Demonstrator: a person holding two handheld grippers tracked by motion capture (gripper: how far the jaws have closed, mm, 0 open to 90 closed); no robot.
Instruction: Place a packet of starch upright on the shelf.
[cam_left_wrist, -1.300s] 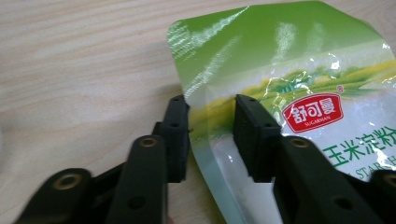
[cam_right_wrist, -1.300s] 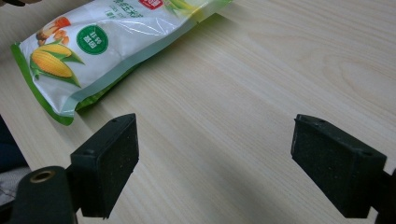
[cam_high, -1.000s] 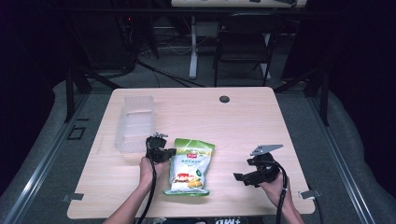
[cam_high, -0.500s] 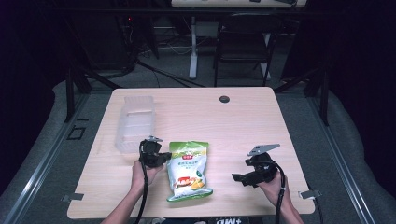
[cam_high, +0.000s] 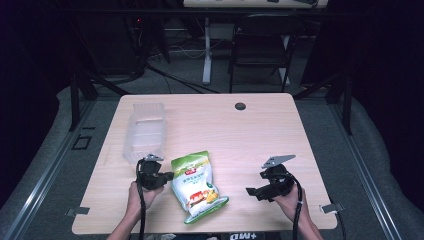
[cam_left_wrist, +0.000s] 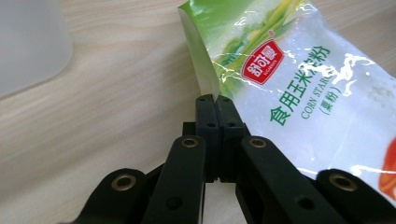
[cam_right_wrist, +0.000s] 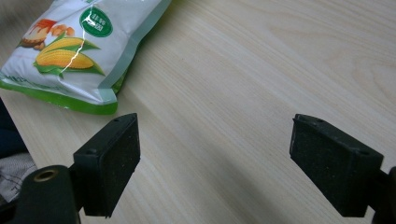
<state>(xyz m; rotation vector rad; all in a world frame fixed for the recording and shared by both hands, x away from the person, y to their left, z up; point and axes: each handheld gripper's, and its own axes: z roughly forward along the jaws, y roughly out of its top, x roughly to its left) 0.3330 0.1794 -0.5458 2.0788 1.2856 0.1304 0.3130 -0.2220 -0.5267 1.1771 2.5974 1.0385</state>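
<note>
A green-and-white bag of corn starch (cam_high: 195, 182) lies flat on the wooden table (cam_high: 240, 135), near its front edge. My left gripper (cam_high: 169, 176) is at the bag's left side. In the left gripper view its jaws (cam_left_wrist: 212, 100) are pressed together on the folded green edge of the bag (cam_left_wrist: 289, 70). My right gripper (cam_high: 253, 191) is held to the right of the bag, a short gap away, and points left toward it. Its jaws (cam_right_wrist: 212, 128) stand wide open over bare wood, with the bag's bottom corner (cam_right_wrist: 79, 42) ahead on the left.
A clear plastic container (cam_high: 145, 131) sits at the table's left, just beyond my left gripper, and its corner (cam_left_wrist: 28, 42) is close by. A black grommet (cam_high: 240, 106) marks the far middle of the table. A chair (cam_high: 260, 50) stands behind the table.
My left gripper has drawn left and toward the person, and the bag has shifted and turned a little with it. The right gripper has stayed in place, open.
</note>
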